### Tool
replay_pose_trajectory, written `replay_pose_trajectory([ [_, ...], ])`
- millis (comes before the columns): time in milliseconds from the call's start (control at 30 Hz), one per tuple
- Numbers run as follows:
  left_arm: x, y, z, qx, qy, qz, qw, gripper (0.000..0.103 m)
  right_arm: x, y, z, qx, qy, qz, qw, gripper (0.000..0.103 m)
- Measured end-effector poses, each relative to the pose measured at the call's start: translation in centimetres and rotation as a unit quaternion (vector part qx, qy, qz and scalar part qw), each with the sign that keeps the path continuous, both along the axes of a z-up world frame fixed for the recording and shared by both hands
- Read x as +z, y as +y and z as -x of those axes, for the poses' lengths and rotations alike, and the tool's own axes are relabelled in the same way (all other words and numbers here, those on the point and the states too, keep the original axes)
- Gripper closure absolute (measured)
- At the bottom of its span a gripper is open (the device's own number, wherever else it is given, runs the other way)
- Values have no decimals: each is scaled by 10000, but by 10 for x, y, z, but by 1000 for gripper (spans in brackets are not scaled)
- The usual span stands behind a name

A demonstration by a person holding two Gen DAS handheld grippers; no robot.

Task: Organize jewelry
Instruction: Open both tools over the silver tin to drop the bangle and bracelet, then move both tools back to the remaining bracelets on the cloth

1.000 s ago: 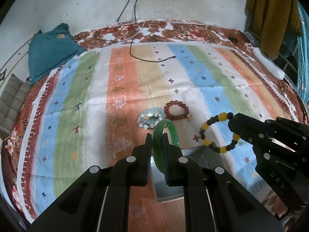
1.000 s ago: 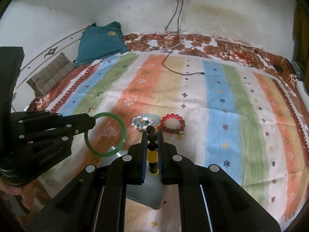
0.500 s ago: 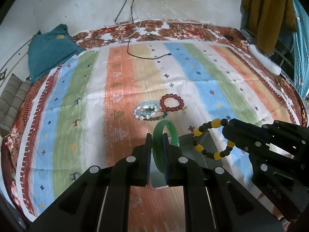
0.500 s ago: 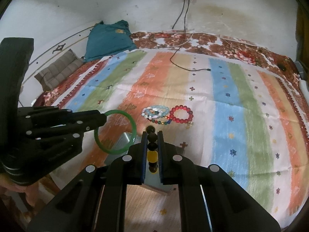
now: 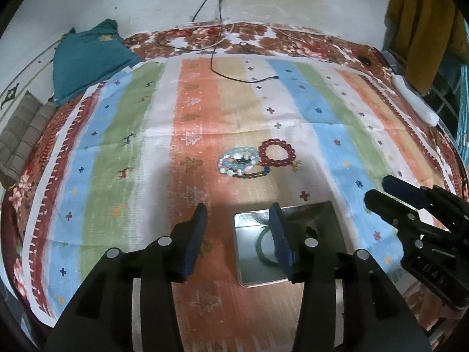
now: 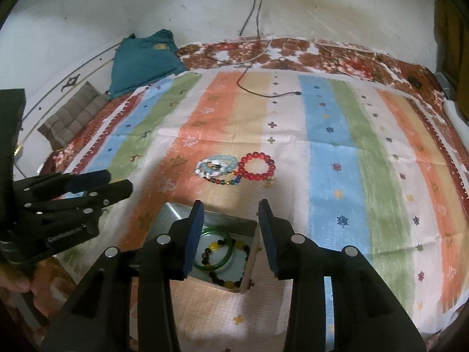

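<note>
A square metal tin [image 6: 171, 217] sits on the striped cloth near me. Inside it lie a green bangle [image 6: 217, 249] and a yellow-and-black bead bracelet [image 6: 234, 264]. The right gripper [image 6: 231, 205] hovers over the tin, jaws opening, nothing between them. The left gripper [image 5: 238, 208] is over the tin's [image 5: 249, 272] left side, jaws also opening and empty; the green bangle [image 5: 263, 249] shows partly behind its right finger. Further out on the cloth lie a red bead bracelet [image 5: 277, 155] and a heap of pale blue and white bracelets [image 5: 239, 161]. Each view shows the other gripper at its side: right gripper [image 5: 381, 189], left gripper [image 6: 117, 180].
The striped cloth [image 5: 337, 123] covers a floral bedspread. A black cable [image 5: 234, 76] runs from the wall onto it. At the back left are a teal garment [image 5: 88, 58] and a folded grey cushion [image 5: 20, 135]. A white object [image 5: 416, 102] and hanging mustard cloth [image 5: 422, 29] stand at the right.
Both grippers went from shut to open. The green bangle left the left gripper and the bead bracelet left the right gripper; both now lie in the tin.
</note>
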State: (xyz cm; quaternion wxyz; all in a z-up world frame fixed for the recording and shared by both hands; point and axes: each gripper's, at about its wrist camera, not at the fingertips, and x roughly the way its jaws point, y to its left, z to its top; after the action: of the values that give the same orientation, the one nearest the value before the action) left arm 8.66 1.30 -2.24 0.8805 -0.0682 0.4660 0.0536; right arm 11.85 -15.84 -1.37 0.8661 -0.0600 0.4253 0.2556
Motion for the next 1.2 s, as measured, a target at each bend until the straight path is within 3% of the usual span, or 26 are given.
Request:
replay_pose_trajectory([
  [233,0,8,-12,95,-1,-67,9999,49,-3,3,-15,-97,33,161,9998,54],
  [500,1,7,-35,-25,-133,-179,9997,39,-10,7,-38,-209,128,371,9990,50],
  [633,-1,13,-47,-28,-91,-281,9996,36,-12,10,-47,-213,189,434,9987,42],
  [967,-25,34,-81,17,351,-319,9989,32,-24,18,-74,-235,358,639,9970,35],
  [1067,-34,42,-90,67,520,-152,9985,31,-27,20,-82,-243,397,660,9967,32],
  [1200,-46,44,-101,9,681,-377,9970,31,-33,25,-93,-204,489,711,9961,31],
])
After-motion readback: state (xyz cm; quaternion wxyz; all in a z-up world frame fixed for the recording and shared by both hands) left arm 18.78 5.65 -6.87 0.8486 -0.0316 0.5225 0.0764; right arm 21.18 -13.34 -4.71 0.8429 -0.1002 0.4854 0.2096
